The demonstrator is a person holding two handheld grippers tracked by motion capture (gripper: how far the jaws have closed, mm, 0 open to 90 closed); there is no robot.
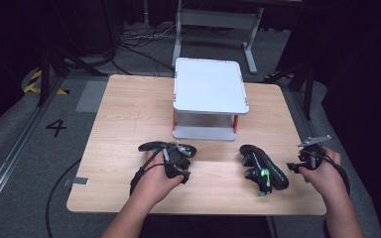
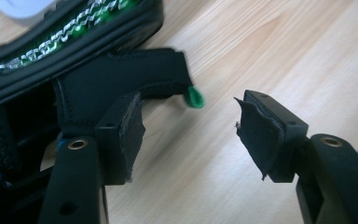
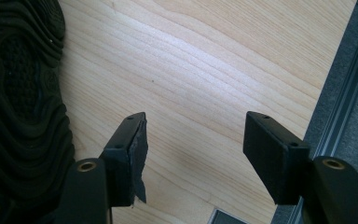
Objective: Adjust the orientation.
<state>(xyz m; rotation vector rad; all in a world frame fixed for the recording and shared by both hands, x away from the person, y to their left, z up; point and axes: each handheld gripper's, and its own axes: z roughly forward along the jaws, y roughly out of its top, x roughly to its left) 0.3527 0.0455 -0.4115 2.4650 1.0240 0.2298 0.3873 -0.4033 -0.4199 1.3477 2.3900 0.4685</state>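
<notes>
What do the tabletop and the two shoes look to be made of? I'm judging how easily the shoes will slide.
The table looks like pale wood or wood-grain laminate, smooth with a soft sheen: straight grain lines show. The left shoe seems black synthetic fabric with a foam-like strap and a shiny green patterned panel. The right shoe shows a matte black, ridged sole, probably rubber.

A pale wooden table (image 1: 129,114) stands on grey floor (image 1: 25,163). At its far middle sits a white two-level stand (image 1: 209,85) with orange-red posts. Behind it a grey metal frame (image 1: 217,22) rises among dark cables (image 1: 139,42); a painted number four (image 1: 56,127) marks the floor
</notes>
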